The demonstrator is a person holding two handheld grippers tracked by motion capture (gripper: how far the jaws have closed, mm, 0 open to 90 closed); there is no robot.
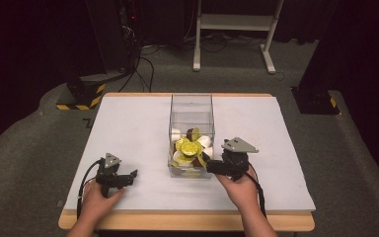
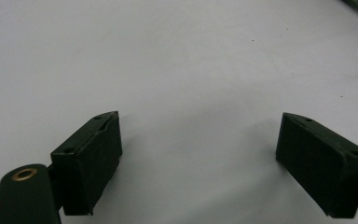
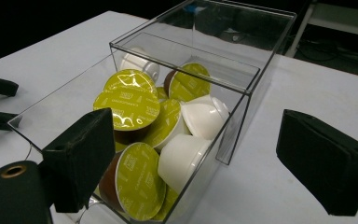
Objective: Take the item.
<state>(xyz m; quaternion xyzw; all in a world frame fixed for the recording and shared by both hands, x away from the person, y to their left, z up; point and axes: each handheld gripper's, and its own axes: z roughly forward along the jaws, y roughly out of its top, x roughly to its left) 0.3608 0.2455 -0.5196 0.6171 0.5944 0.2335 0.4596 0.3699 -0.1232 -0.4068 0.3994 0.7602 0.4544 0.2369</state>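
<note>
The right gripper [image 1: 212,165] has its fingers [image 3: 81,156] wide apart and they hold nothing. One finger stands in front of the near corner of the clear box [image 3: 249,79], the other stands off on the outer side of it, over bare tabletop [image 3: 270,186]. So the near right corner of the box lies just between the two fingers, a little ahead of them. I cannot tell if a finger already touches the wall.

Inside the box there is a heap of coffee capsules [image 3: 135,109], some with yellow-green foil lids, some white ones [image 3: 205,114] turned on their side. They fill the near half; the far half looks empty.

From the high view the box [image 1: 191,101] is a long one, and its long axis runs away from the person, toward the far edge of the tabletop [image 1: 128,123]. The right gripper is at its near end, right side, almost against it.

The left gripper [image 1: 128,176] rests well apart from the box, on the left of it. Its fingers [image 2: 88,161] are also wide open and empty, with plain white surface between them.

In my judgement the right hand [image 1: 242,190] is clearly the nearer one, and the next move depends on that near corner: the fingers need to go either over the rim to the capsules or around the wall.
</note>
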